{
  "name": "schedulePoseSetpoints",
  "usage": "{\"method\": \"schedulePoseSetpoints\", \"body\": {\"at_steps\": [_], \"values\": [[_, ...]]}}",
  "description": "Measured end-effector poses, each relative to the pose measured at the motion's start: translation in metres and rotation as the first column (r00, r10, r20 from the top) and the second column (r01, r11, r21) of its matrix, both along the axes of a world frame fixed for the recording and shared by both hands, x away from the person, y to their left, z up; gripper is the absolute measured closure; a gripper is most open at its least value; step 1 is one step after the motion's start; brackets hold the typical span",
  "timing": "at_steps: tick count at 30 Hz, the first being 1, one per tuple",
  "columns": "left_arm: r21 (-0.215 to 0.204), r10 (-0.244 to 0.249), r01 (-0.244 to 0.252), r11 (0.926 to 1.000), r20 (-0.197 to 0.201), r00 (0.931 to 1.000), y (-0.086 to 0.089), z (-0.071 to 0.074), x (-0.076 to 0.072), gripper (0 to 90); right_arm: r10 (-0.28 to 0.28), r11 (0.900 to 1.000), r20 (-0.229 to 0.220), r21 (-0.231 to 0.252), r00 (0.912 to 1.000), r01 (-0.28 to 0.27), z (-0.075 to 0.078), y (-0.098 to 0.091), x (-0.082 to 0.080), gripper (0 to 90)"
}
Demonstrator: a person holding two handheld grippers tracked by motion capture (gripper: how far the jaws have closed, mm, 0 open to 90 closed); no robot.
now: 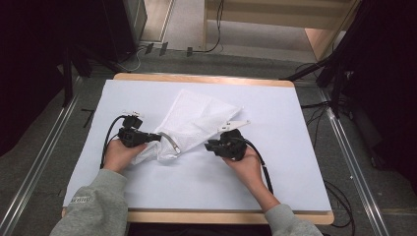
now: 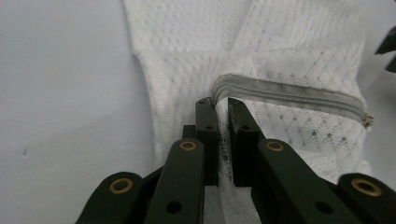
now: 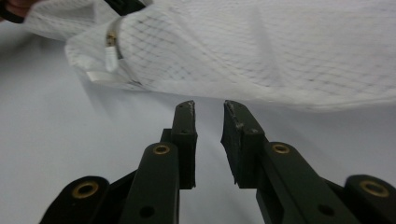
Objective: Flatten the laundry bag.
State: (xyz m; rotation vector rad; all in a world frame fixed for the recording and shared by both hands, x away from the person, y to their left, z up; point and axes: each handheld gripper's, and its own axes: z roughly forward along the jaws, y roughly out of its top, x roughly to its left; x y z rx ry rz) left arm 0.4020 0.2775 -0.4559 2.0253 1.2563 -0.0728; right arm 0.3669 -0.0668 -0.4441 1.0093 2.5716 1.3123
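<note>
On the white sheet (image 1: 275,162) that covers the table, a white mesh bag (image 1: 196,120) lies slanted left of centre, its zipper (image 2: 289,95) running along the near end. The left gripper (image 2: 223,140) is clamped on the mesh just below the end of the zipper — that hold looks done. The right gripper (image 3: 208,140) is not yet on anything: its jaws stand a little apart with nothing between them, near the bag's edge, while the zipper pull (image 3: 111,49) hangs off to one side. The zipper appears closed, so working it, judging by this, is what remains. Room is generous — bare sheet to the right and toward the person, and the table's wooden edges (image 1: 206,78) well away.
</note>
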Motion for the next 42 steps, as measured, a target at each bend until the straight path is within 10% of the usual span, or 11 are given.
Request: {"method": "schedulePoseSetpoints", "body": {"at_steps": [25, 28, 42], "values": [[-0.01, 0.003, -0.003, 0.9999, -0.023, 0.9997, 0.0, -0.003, -0.012, 83.0, 0.215, 0.9766, 0.0, -0.008, 0.9767, -0.215, -0.012, 0.078, -0.03, 70.6], [-0.009, -0.004, 0.004, 0.9999, -0.023, 0.9997, -0.001, -0.003, -0.013, 83.0, 0.219, 0.9753, -0.004, -0.027, 0.9756, -0.219, -0.018, 0.084, -0.029, 83.3], [-0.01, -0.006, 0.006, 0.9999, -0.017, 0.9998, -0.001, 0.004, -0.018, 86.2, 0.217, 0.9758, 0.016, -0.03, 0.976, -0.217, 0.007, 0.044, -0.04, 90.0]]}}
